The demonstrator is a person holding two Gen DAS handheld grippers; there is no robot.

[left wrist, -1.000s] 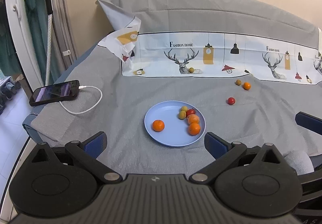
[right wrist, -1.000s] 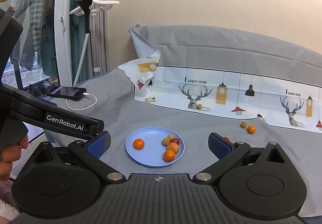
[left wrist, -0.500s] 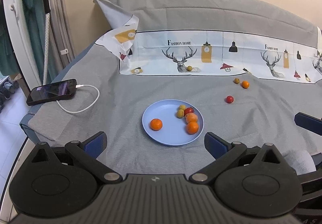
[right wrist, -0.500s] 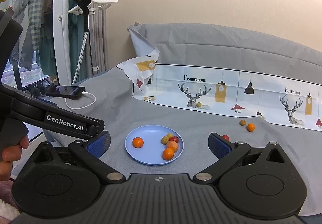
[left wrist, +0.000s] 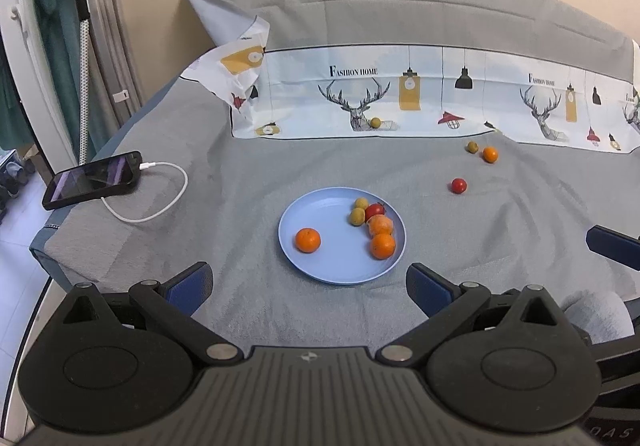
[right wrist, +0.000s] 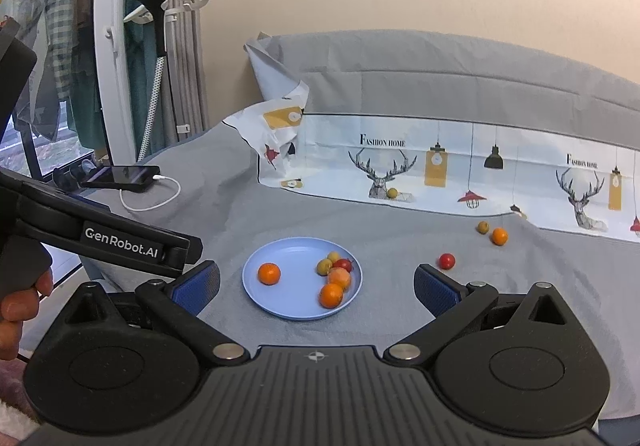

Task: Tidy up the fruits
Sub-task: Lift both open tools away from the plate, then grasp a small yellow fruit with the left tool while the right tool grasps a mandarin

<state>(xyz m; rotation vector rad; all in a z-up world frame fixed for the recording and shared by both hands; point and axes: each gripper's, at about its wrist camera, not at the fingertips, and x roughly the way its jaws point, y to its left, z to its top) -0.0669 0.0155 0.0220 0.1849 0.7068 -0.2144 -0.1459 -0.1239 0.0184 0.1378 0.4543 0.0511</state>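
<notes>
A blue plate [left wrist: 332,270] [right wrist: 296,308] lies on the grey cloth and holds several small fruits: oranges, two green ones and a red one. Loose on the cloth to the right are a red fruit [left wrist: 459,185] [right wrist: 447,261], an orange [left wrist: 490,154] [right wrist: 499,236] and a green fruit [left wrist: 472,147] [right wrist: 483,227]. Another green fruit [left wrist: 375,122] [right wrist: 392,192] sits on the printed cloth at the back. My left gripper [left wrist: 309,284] and my right gripper [right wrist: 316,284] are both open and empty, held in front of the plate.
A black phone [left wrist: 94,179] [right wrist: 124,177] with a white cable [left wrist: 160,201] lies at the left edge. A printed white cloth [left wrist: 420,97] runs along the back against a grey covered backrest. A garment steamer pole [left wrist: 82,25] stands at the left.
Both views have drifted slightly; the plate sits a little lower and left in each. Neither gripper has changed its opening, and no fruit has moved.
</notes>
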